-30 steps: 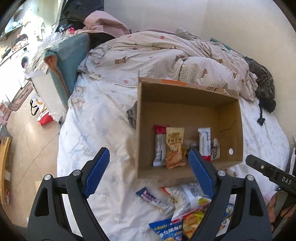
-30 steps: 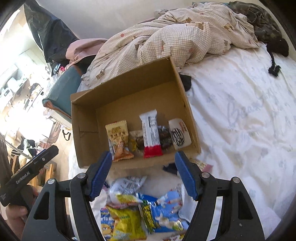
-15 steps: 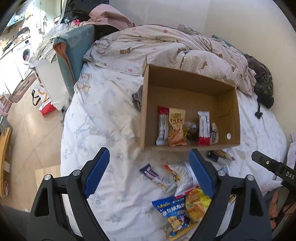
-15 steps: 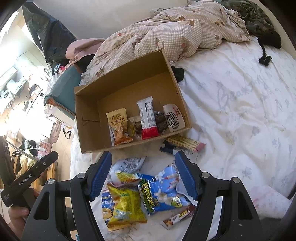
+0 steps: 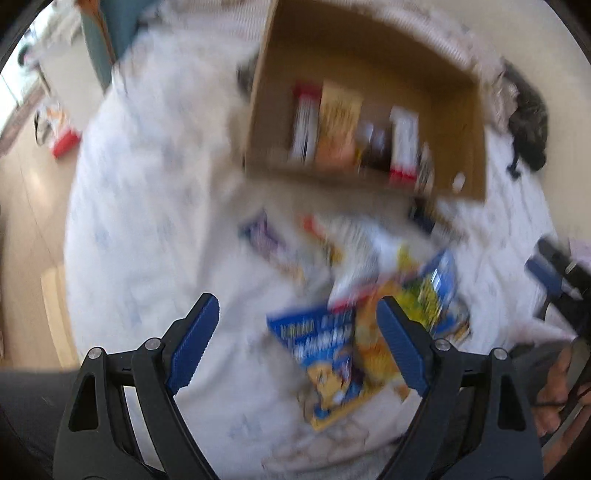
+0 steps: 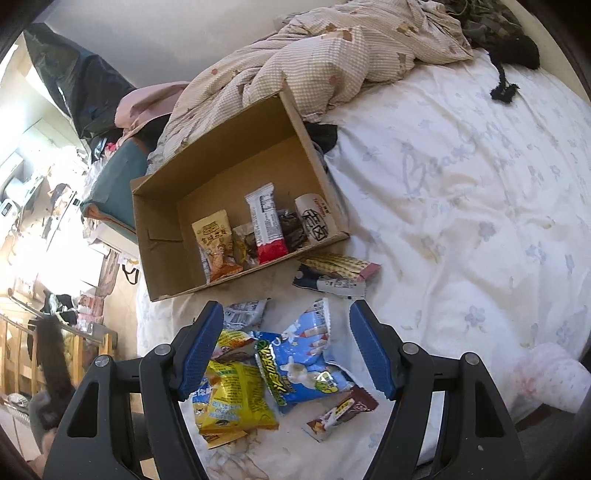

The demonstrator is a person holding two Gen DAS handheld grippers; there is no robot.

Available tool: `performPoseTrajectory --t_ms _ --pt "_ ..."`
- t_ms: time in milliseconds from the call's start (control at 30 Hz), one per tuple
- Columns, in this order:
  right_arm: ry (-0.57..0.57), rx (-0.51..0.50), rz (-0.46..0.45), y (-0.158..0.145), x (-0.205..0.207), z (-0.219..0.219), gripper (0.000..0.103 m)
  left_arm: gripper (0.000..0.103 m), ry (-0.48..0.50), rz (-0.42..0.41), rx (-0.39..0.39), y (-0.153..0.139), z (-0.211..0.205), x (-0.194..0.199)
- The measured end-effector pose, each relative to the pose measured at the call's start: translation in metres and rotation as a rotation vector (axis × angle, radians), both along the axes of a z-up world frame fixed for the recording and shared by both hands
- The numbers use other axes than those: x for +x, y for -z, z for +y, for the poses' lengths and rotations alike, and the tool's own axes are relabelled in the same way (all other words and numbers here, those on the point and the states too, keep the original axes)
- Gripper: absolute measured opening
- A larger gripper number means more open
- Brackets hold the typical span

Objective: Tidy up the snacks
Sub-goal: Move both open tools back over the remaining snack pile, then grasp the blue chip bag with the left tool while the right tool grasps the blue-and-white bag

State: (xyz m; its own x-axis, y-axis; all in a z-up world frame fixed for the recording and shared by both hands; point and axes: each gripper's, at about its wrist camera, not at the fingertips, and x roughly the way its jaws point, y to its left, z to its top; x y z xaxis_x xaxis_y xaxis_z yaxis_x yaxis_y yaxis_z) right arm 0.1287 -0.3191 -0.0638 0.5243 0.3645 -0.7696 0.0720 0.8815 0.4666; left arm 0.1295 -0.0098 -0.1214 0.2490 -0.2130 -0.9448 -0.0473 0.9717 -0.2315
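Both tools, left [image 5: 297, 339] and right [image 6: 286, 347], hang with jaws apart, empty, above snack packets [image 6: 295, 363] near the bed's [image 6: 461, 206] edge, beside a cardboard box [image 6: 162, 236].

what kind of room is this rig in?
Most likely a bedroom: the brown cardboard box sits on a bed with a white floral sheet, a rumpled beige checked quilt behind it.

A bed [image 6: 461, 192] covered by a white floral sheet is seen, with a checked beige quilt [image 6: 332, 62] crumpled at its far end against a plain pale wall [image 6: 166, 33]. To the left, a tiled floor [image 5: 26, 206] is lit by strong sunlight, and cluttered furniture is glimpsed.
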Motion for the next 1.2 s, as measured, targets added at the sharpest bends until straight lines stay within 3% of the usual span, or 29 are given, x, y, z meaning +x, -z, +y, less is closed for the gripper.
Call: performPoseTrajectory --t_ms 133,333,467,533,567,667,833,1000,1200 --pt "0.019 0.022 0.005 0.003 0.0 -0.007 0.073 0.085 -0.04 0.119 -0.038 0.027 0.004 -0.011" --pt "0.022 0.039 0.025 0.008 0.007 -0.006 0.073 0.082 0.073 0.198 -0.016 0.057 -0.031 -0.019" --pt "0.011 0.028 0.028 0.009 0.008 -0.002 0.073 0.059 0.128 0.218 0.002 0.072 -0.05 -0.019" --pt "0.005 0.024 0.039 0.011 0.009 -0.001 0.073 0.042 0.131 0.201 0.026 0.071 -0.05 -0.021" --pt "0.0 0.025 0.05 0.013 0.01 0.0 0.073 0.028 0.131 0.201 0.019 0.07 -0.049 -0.021" --pt "-0.015 0.015 0.081 0.02 0.012 0.004 0.073 0.019 0.13 0.205 0.013 0.061 -0.041 -0.024" --pt "-0.036 -0.012 0.16 0.037 0.02 0.013 0.073 0.018 0.095 0.153 -0.031 0.026 -0.022 -0.026" --pt "-0.093 -0.044 0.265 0.063 0.031 0.03 0.078 0.018 0.018 0.0 -0.021 -0.024 0.007 -0.017" --pt "-0.169 -0.14 0.336 0.084 0.04 0.05 0.087 0.018 -0.062 -0.045 -0.051 -0.032 0.028 0.0"
